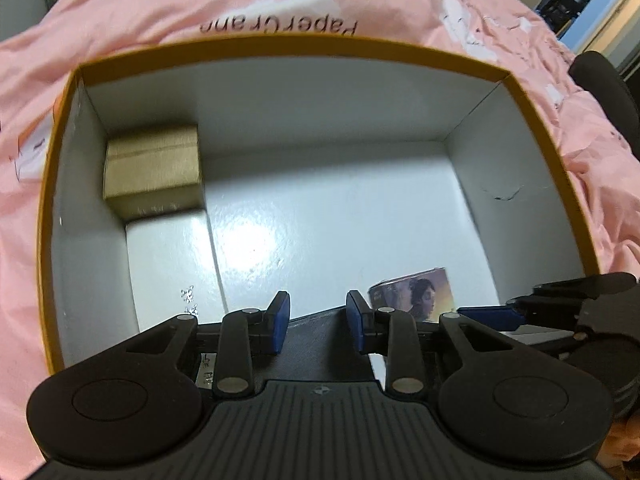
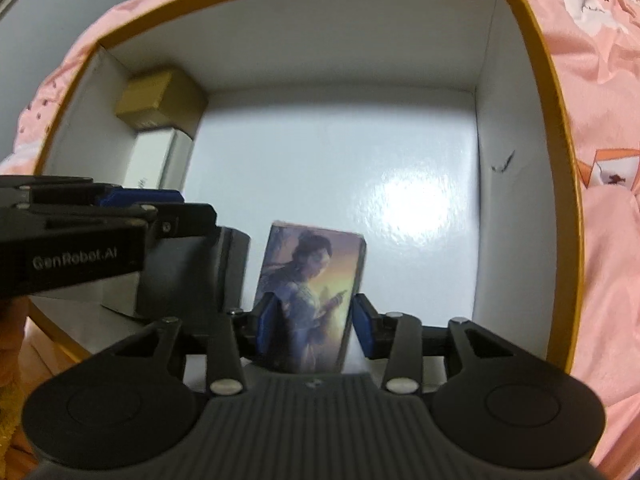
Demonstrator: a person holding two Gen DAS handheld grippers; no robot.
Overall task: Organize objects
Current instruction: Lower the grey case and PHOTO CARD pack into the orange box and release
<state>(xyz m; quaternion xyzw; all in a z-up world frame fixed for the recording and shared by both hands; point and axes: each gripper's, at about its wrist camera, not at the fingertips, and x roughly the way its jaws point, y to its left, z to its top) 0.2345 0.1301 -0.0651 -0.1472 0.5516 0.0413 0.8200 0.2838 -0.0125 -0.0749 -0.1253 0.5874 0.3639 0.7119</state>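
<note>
A big open box with a mustard rim and white inside lies on pink bedding; it also shows in the right wrist view. My right gripper is shut on a small picture box showing a woman, held low inside the big box near its front; the same picture box shows in the left wrist view. My left gripper is open over a dark flat box at the front, and holds nothing. A gold box and a white box sit along the left wall.
Pink printed bedding surrounds the big box on all sides. The left gripper's body crosses the left of the right wrist view. A dark chair back stands at the far right. The big box floor is glossy white.
</note>
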